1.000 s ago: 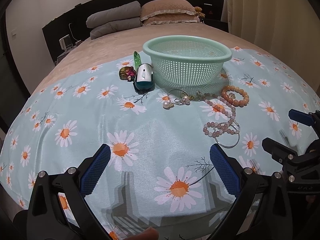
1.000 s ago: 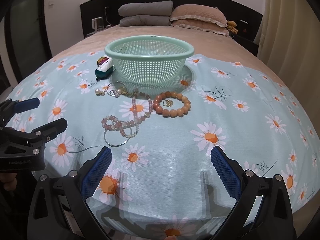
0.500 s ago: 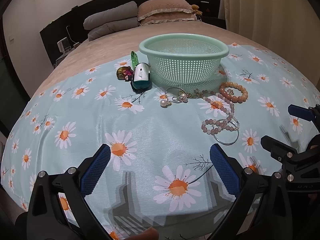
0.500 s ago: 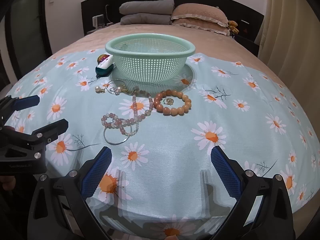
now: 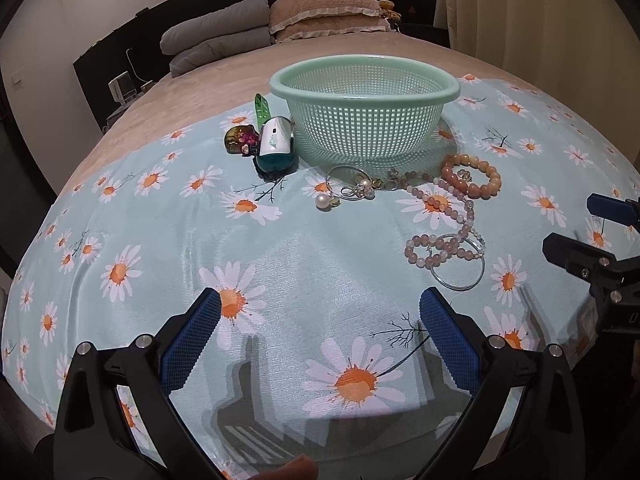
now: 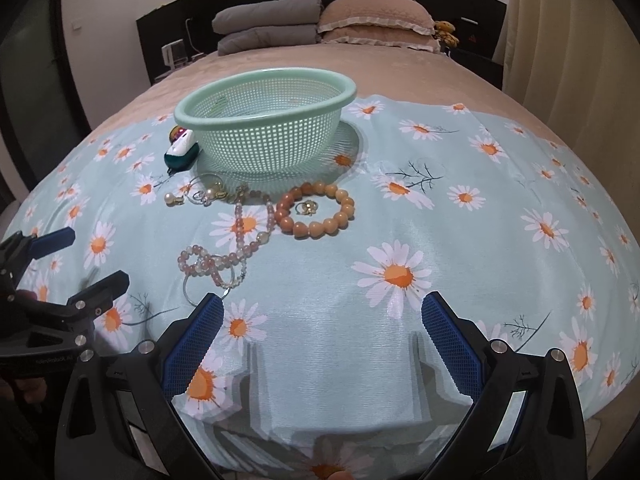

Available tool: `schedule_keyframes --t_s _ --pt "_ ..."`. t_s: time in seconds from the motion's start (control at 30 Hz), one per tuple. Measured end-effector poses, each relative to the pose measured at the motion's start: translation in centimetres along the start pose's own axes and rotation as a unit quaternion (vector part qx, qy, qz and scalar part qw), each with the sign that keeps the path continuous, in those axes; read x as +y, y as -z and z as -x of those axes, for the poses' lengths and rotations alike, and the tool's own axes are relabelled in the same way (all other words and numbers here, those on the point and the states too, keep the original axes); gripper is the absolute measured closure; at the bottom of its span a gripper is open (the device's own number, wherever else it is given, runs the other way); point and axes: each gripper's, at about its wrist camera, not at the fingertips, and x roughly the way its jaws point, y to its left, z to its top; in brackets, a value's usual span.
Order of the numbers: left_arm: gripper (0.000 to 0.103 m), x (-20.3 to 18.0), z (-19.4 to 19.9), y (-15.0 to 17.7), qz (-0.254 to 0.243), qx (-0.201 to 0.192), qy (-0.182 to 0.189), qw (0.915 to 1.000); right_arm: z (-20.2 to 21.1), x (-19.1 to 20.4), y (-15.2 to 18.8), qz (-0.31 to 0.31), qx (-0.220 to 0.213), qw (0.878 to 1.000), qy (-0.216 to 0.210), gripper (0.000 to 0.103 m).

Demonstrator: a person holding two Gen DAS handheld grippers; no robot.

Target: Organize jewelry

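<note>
Left wrist: grippers [image 5: 318,332] [image 6: 322,332] wide (both), basket [image 5: 364,80] empty

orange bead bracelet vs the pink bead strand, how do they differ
The orange bead bracelet has large beads; the pink bead strand has smaller ones. The bracelet lies as a closed round loop with a small gold ring inside it; the strand trails long and loose, its near end crossing a thin silver bangle. Both lie on the daisy cloth, outside the basket.
</note>
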Motion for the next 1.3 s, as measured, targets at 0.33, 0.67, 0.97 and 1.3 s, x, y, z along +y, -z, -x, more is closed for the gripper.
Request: schedule_keyframes --t_s 0.33,0.67,0.97,1.3 --pt "0.006 -0.5 -1.6 -2.2 -0.025 0.009 0.040 0.9988 -1.7 -2.2 -4.2 -0.010 0.000 1.000 -0.017 0.008" --pt "0.009 1.2 -5.6 -6.9 -0.022 0.004 0.070 0.9973 -6.1 -3.9 -7.8 0.005 0.037 0.999 -0.030 0.029" --pt "0.012 0.7 -9.2 -8.6 -0.083 0.015 0.122 0.9890 -10.1 -3.5 -8.3 0.038 0.092 0.994 -0.048 0.048" --pt "0.023 -1.5 -10.7 -8.0 -0.160 0.006 0.129 0.9786 -11.4 -1.5 -7.8 0.115 0.075 0.990 -0.021 0.081"
